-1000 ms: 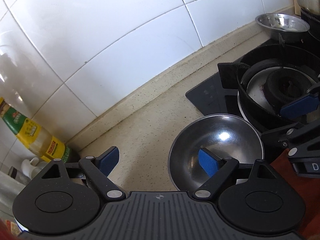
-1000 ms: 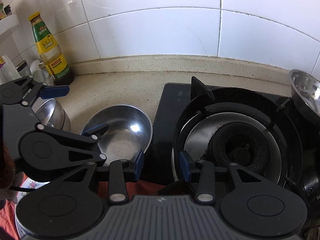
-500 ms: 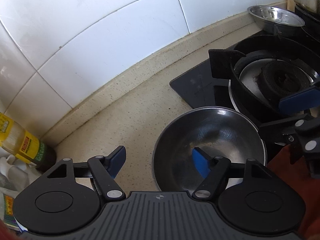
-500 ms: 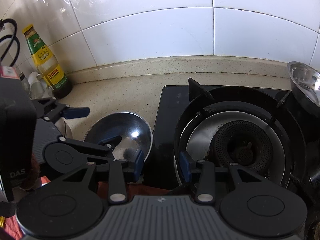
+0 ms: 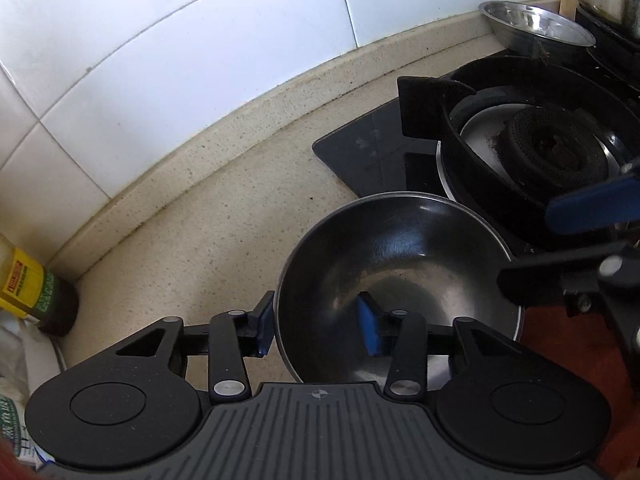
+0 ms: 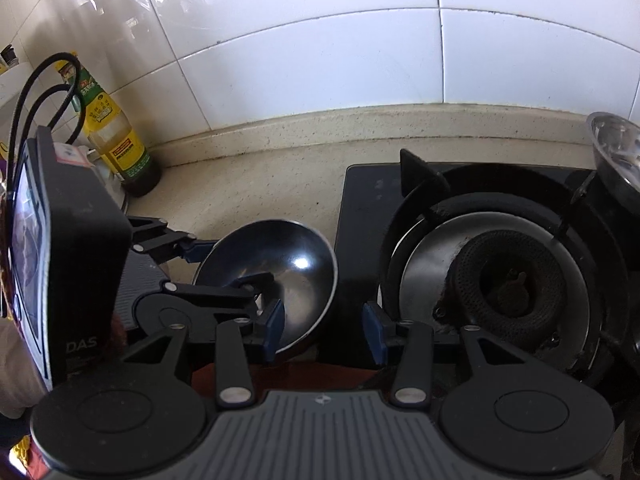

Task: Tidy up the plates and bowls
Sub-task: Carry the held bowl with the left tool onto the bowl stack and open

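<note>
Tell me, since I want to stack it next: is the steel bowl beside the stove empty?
Empty: the steel bowl shows only bare shiny metal inside, apart from one pad of the left gripper reaching over its rim.

"DAS" in grey caps on black housing (image 6: pixel 80 264) of left-hand device, approx 8 o'clock in right wrist view. Oil bottle (image 6: pixel 120 140) at 10 o'clock: yellow/green label w/ print, too small to read.

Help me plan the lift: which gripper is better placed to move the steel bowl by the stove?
Left. The left gripper has just closed across the steel bowl's rim; the right gripper hangs open beside it.
</note>
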